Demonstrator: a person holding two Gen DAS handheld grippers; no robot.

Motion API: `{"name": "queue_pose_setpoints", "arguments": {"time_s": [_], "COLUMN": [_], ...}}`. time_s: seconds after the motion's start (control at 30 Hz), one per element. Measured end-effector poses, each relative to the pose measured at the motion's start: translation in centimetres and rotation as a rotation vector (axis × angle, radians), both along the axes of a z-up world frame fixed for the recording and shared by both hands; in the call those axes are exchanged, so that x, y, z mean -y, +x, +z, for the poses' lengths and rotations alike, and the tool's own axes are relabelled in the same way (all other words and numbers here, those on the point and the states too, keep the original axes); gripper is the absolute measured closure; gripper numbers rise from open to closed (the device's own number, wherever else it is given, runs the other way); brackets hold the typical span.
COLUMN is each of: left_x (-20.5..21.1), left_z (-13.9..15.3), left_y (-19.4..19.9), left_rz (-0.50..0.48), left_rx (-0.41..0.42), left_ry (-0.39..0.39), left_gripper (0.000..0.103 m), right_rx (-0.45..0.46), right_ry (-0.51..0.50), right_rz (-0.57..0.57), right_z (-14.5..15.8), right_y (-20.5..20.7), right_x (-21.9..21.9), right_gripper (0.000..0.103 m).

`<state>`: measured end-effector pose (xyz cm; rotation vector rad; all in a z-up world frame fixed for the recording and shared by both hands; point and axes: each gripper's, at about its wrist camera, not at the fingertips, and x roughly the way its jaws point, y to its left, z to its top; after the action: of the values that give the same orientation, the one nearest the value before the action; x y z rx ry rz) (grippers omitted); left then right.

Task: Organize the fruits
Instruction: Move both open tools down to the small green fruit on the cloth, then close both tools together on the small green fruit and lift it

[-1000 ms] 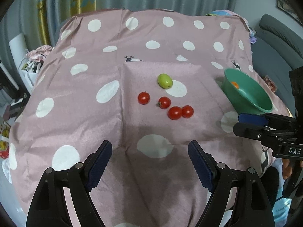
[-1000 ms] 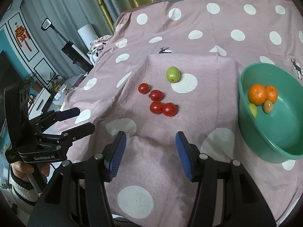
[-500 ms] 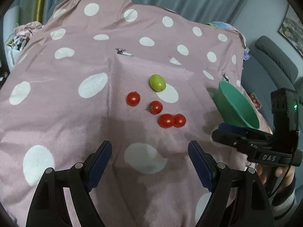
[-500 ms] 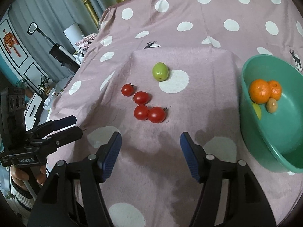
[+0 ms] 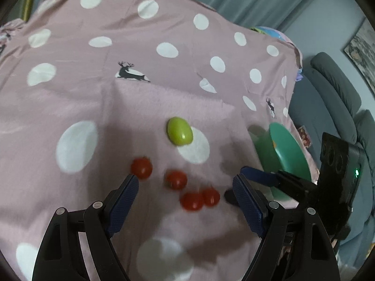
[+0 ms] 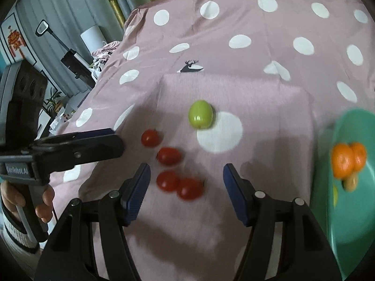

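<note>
Right wrist view: right tongs (image 6: 186, 179) spread wide, low over paired tomatoes (image 6: 180, 185); left tongs (image 5: 185, 188) likewise gaping, empty.

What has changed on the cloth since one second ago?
Both tongs, left and right, came forward and down toward the tomatoes, still open and empty. Tomatoes, green fruit and bowl stayed put.

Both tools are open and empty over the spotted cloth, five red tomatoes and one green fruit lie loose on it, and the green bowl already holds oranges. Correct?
Not quite: there are four red tomatoes, not five, as the right wrist view shows. The rest holds: left tool and right tool open and empty, green fruit loose on the spotted cloth, oranges in the green bowl.
</note>
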<state>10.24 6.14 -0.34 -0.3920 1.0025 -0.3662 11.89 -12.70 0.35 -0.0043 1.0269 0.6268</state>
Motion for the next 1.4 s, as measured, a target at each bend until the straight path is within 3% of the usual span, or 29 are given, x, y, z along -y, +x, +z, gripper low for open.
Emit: {"name": "queue_pose_setpoints", "arguments": {"time_s": [0.17,0.4,0.53,0.67,0.77,0.9,1.2,1.4], "left_x": [0.7,2.0,2.2,2.1,2.2,2.3,2.1,2.4], "left_z": [-1.2,-3.1,-4.2,-4.7,-4.9,-5.2,-5.7,-3.8], "left_y": [4.2,8.0,8.9,9.4,9.7,9.9,9.8,7.7], "left_rz": [-0.045,-0.041,-0.058,-0.06,-0.07,-0.067,-0.04,-0.051], "left_rx": [-0.076,-0.126,-0.15,-0.159,-0.167,-0.17,-0.187,-0.137], "left_ry": [-0.066,-0.002,-0.005,-0.017,-0.029,-0.023,-0.052,-0.076], "left_gripper": [0.02,0.021,0.034,0.043,0.045,0.054,0.064,0.064], "right_rx": [-0.025,-0.043,-0.081,-0.067,-0.086,-0.081,-0.064,-0.04], "right_ry": [-0.027,-0.007,0.032,0.0,-0.007,-0.008,-0.036,-0.003], "right_rz": [0.0,-0.019,-0.019,-0.004,0.005,0.02,0.044,0.045], "right_z": [-1.4,-3.0,-4.0,-4.4,-5.1,-5.1,-4.9,-3.1], "right_y": [3.3,6.2,7.4,8.2,8.9,9.1,8.6,6.9], "right_x": [-1.3,-2.0,-2.2,-2.9,-3.3,-3.8,-4.0,-2.8], "right_gripper": [0.039,0.041,0.047,0.051,0.056,0.066,0.065,0.065]}}
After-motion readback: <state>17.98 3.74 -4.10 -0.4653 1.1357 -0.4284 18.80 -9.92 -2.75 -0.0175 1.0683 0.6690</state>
